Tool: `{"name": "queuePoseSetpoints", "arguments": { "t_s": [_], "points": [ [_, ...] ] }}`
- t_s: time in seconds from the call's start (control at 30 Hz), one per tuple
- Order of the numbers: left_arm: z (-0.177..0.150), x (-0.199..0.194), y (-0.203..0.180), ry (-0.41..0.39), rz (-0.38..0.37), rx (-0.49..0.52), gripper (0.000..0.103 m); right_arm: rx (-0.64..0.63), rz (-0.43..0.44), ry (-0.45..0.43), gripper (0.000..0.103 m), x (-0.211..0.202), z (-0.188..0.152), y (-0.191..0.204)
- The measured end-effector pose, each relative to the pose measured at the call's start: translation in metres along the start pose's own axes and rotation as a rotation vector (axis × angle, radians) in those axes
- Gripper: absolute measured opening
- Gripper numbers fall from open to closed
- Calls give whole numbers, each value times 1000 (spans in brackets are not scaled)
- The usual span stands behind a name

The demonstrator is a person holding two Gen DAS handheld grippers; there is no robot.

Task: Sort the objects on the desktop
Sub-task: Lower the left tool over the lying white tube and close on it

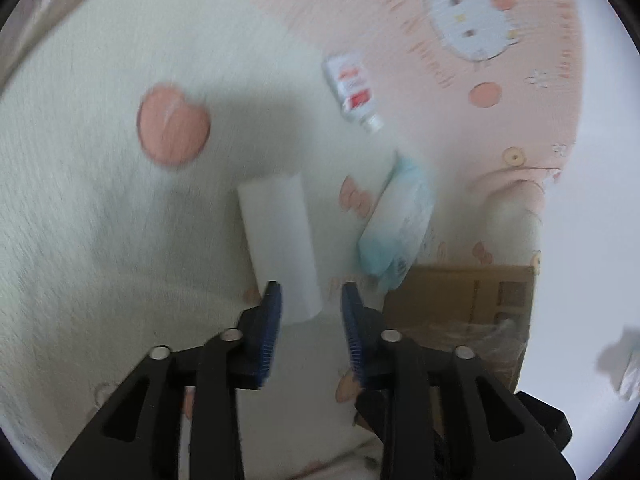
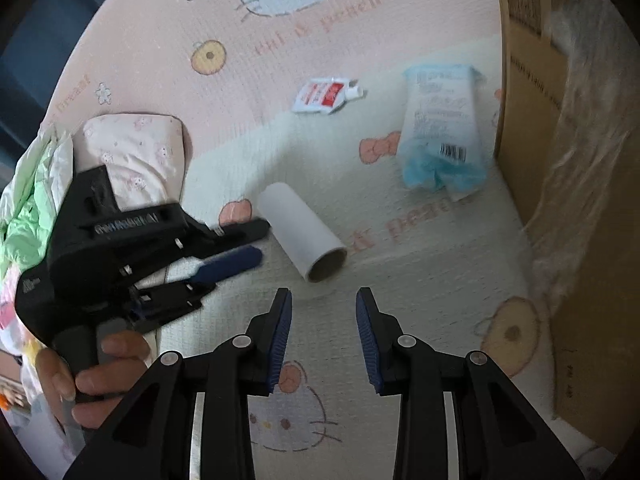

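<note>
A white paper roll [image 1: 280, 248] lies on the cartoon-print cloth, just ahead of my open, empty left gripper [image 1: 311, 294]. It also shows in the right wrist view [image 2: 302, 236], with my left gripper [image 2: 256, 240] beside its left end. A blue-and-white plastic packet [image 1: 396, 224] [image 2: 442, 136] lies to the right of the roll. A small white pouch with a red label [image 1: 352, 88] [image 2: 326, 96] lies farther back. My right gripper [image 2: 323, 300] is open and empty, short of the roll.
A cardboard box lined with clear plastic [image 1: 464, 304] [image 2: 560, 140] stands at the right. A rolled pink cloth [image 2: 136, 152] and pale green bedding [image 2: 28, 208] lie at the left in the right wrist view.
</note>
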State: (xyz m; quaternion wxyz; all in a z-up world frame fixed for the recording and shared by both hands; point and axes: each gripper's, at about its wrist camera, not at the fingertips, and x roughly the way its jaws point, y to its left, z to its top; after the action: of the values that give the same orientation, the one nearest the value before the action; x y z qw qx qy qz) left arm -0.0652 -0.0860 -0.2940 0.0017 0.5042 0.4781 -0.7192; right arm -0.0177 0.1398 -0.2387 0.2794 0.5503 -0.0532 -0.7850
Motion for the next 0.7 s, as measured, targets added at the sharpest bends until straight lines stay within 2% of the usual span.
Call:
{"name": "queuePoseSetpoints", "arguments": {
  "t_s": [0.07,0.13,0.17,0.2,0.4,0.7],
  "points": [
    [2,-8,-6,-50,-8,42,52,-48,-6,-25,34,-4,0,6],
    [4,-13,-7,-68,-24,55,57,-90,-26,-32,51,-3,-1,11],
    [6,-14,-7,-66,-35,53,60,-108,-36,-40,64,-2,-2,13],
    [6,-15,-5,-62,-42,54,63,-117,-40,-46,67,-1,-2,15],
    [11,-5,-5,-27,-29,62,69,-130,-36,-26,67,19,1,15],
    [27,24,4,6,-9,2,69,-212,-72,54,67,60,11,14]
  ]
}}
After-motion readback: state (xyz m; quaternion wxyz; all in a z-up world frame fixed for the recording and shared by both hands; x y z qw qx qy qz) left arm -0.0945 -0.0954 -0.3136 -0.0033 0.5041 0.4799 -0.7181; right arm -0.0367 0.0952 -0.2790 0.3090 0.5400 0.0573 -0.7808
